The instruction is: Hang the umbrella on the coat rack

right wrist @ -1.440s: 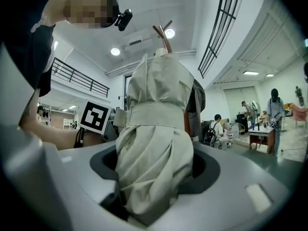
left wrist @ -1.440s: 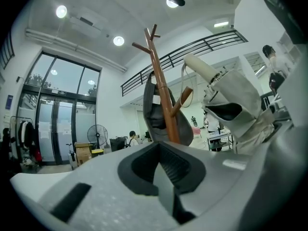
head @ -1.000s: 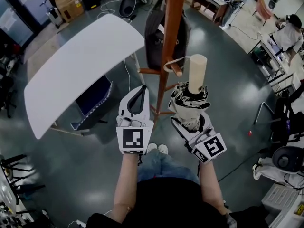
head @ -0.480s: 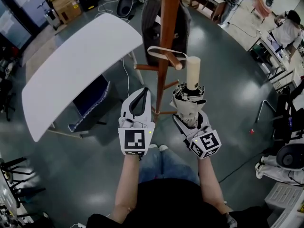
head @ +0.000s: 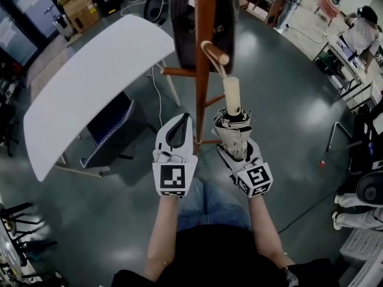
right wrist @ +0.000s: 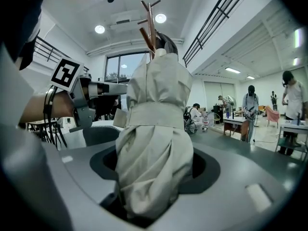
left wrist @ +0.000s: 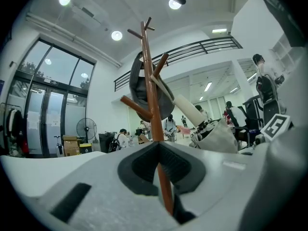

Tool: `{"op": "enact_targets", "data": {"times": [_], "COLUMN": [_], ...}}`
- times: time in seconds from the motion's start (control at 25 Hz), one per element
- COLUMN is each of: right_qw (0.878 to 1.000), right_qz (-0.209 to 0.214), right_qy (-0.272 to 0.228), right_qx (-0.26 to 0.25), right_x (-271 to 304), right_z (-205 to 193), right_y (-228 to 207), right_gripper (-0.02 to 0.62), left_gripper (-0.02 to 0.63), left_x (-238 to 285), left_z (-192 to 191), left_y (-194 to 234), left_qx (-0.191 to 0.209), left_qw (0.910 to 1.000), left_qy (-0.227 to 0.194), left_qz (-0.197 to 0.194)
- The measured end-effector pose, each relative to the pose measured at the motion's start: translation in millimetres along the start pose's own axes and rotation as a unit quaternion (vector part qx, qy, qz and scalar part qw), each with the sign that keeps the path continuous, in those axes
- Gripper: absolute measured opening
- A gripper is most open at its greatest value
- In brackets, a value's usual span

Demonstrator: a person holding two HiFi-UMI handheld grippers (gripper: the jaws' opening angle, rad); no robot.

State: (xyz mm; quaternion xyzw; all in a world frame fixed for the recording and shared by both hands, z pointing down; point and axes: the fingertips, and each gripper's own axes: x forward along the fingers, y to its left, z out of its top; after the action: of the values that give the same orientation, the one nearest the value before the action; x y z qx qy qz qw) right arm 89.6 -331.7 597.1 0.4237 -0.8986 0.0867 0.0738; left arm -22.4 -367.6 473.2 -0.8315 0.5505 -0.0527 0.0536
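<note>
1. Right gripper is clamped on the folded umbrella; its jaws stand wide, with the bunched beige canopy filling the space between them and pressed from both sides; the right gripper view shows the cloth bundle, bound by its wrap band, running straight out from the jaws toward the rack.
2. Left gripper holds nothing; its jaws meet at the tips and leave only a thin slit; in the left gripper view the rack's pole shows through that slit, standing beyond the gripper and not gripped.
3. Both grippers sit side by side in front of the person, with the lower part of the pole showing between them in the head view.
4. On the umbrella, the handle is the end farthest from the gripper; it is a cream cylinder just right of the pole and close under a peg; a pale strap runs from the handle's tip up to that peg and loops round it near its rounded end.
5. Beside it, the coat rack is brown wood with angled pegs; a dark bag hangs high on it, showing on both sides of the pole.
6. Left of the rack stands a white table, with a blue chair tucked under its near edge; the floor is grey and glossy.
</note>
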Motion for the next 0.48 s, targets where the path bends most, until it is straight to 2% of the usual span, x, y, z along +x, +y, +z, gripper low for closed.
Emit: {"op": "enact_targets", "data": {"times": [0.2,0.48], "right_qw": [1.0,1.0], "right_qz": [0.005,0.019], "right_qy": [0.007,0.019], "right_qx": [-0.017,-0.01], "right_x": [5.1,15.8], "right_z": [-12.0,-17.2], "right_y": [2.2,10.5], "right_gripper": [0.325,0.35], "left_gripper": [0.005,0.005], "left_x": [0.6,-2.2], "left_z": [-8.5,-8.1], "left_y": [-4.8,5.0], "left_qx": [-0.001,-0.004], "left_qw": [1.0,0.9999], "left_qy": [0.007,0.01], "left_qz": [0.001,0.004]}}
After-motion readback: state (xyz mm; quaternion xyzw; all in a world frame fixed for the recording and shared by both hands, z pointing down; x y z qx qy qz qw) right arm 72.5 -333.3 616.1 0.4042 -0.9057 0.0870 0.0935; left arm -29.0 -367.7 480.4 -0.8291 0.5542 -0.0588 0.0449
